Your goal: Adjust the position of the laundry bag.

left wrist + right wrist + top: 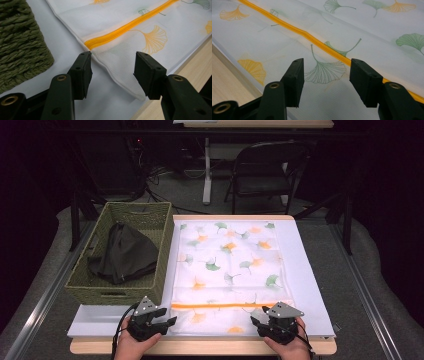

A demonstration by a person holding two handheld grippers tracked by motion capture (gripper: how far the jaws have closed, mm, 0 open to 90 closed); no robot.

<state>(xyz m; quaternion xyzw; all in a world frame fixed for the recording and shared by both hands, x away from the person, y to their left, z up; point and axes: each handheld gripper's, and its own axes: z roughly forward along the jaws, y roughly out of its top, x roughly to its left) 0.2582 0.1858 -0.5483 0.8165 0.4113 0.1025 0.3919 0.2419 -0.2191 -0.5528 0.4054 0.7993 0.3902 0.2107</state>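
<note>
A white mesh bag (227,270) printed with ginkgo leaves lies flat on the white mat (307,285), its orange zipper (220,306) running across near the person's edge. The left gripper (159,319) hovers at the bag's near left corner, jaws parted and holding nothing; the corner lies under the gap between them. The right gripper (262,321) hovers over the near right part, above the zipper, jaws wide and empty. A woven basket (90,287) with dark cloth (125,252) sits left of the bag.
</note>
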